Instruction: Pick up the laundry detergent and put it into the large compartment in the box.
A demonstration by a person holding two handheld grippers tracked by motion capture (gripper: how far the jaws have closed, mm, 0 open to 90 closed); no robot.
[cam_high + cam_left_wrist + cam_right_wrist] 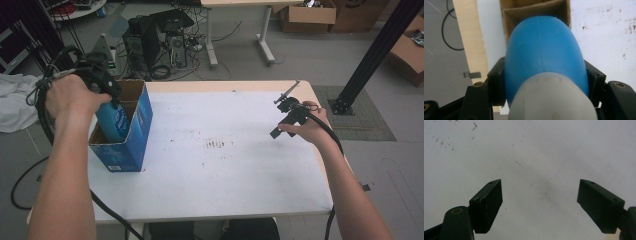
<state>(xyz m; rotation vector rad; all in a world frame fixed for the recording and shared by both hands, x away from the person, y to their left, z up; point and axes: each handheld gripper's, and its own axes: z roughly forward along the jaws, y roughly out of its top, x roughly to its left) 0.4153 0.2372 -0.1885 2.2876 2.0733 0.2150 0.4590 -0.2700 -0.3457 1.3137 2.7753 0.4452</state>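
Observation:
A blue plastic bottle (114, 121) with a white cap (551, 100) hangs partly inside an open blue cardboard box (131, 145) at the table's left edge. My left gripper (111, 92) is shut on the bottle just below the cap; in the left gripper view the two black jaws press on either side of the blue bottle (544, 50), and the box's brown inside (534, 10) lies beyond it. My right gripper (285, 112) hovers over the table's right side with its jaws wide apart; in the right gripper view, only bare white tabletop lies between the fingers (487, 202).
The white table (220, 150) has small dark marks near its middle. Beyond the far edge stand a computer tower (160, 40), cables and another desk's legs. Cardboard boxes (307, 15) sit on the floor at the back right, beside a black slanted post (375, 55).

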